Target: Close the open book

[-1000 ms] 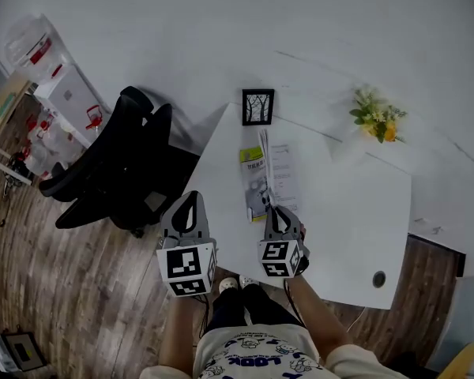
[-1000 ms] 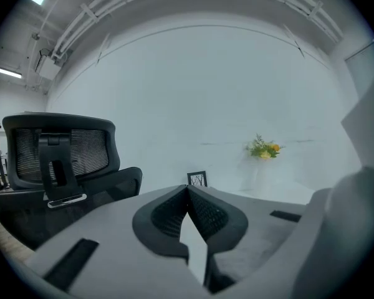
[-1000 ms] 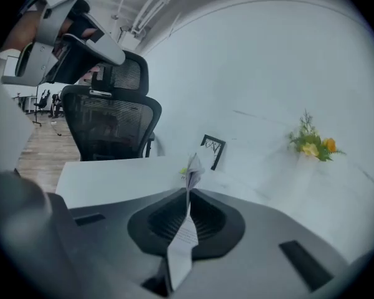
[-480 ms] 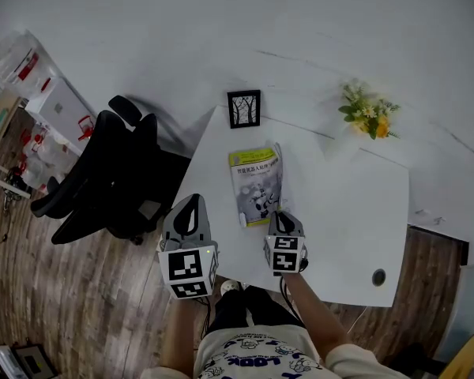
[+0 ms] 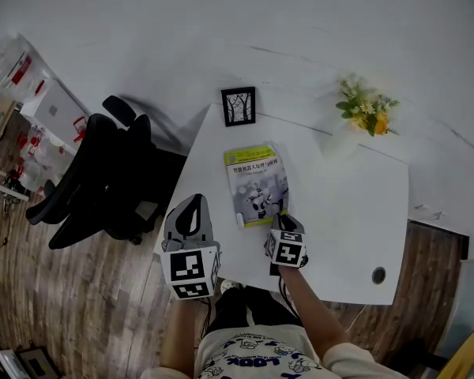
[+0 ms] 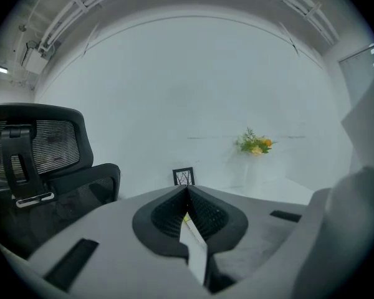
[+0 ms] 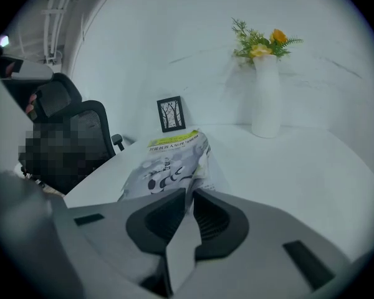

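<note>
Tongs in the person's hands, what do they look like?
The left tongs and right tongs are smooth grey shells with black ribbed pads. Each carries a white cube with black square markers. The person wears a white printed shirt.

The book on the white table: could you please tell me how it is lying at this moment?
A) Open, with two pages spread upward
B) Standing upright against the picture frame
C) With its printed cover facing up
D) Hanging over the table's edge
C: in the head view the book lies on the white table with its yellow-topped illustrated cover upward, well apart from the picture frame.
</note>
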Demonstrator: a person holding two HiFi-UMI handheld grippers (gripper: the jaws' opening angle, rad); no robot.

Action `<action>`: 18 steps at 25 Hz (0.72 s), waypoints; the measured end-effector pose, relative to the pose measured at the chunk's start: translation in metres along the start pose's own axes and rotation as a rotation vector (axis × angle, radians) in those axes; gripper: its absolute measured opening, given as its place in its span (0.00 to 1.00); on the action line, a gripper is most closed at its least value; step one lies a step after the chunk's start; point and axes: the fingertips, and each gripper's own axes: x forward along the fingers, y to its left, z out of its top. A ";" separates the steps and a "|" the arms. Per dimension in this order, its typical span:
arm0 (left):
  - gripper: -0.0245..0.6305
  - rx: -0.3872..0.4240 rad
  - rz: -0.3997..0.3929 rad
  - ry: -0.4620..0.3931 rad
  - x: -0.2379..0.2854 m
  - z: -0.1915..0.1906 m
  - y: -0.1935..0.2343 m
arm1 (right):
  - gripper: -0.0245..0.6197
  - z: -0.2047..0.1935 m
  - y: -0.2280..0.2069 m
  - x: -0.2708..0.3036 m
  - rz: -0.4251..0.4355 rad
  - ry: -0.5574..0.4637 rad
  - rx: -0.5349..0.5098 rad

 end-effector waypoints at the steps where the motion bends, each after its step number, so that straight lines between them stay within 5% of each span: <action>1: 0.07 -0.001 0.001 0.002 0.000 -0.001 0.000 | 0.10 -0.002 -0.002 0.001 -0.006 0.010 0.009; 9: 0.07 -0.012 0.012 0.005 -0.005 -0.004 0.007 | 0.23 -0.008 -0.011 0.005 -0.071 0.063 0.036; 12: 0.07 -0.015 0.020 -0.001 -0.009 -0.002 0.010 | 0.40 -0.007 -0.012 0.000 -0.086 0.056 0.038; 18: 0.07 -0.024 0.041 -0.033 -0.020 0.008 0.019 | 0.44 0.014 -0.018 -0.022 -0.140 -0.008 0.035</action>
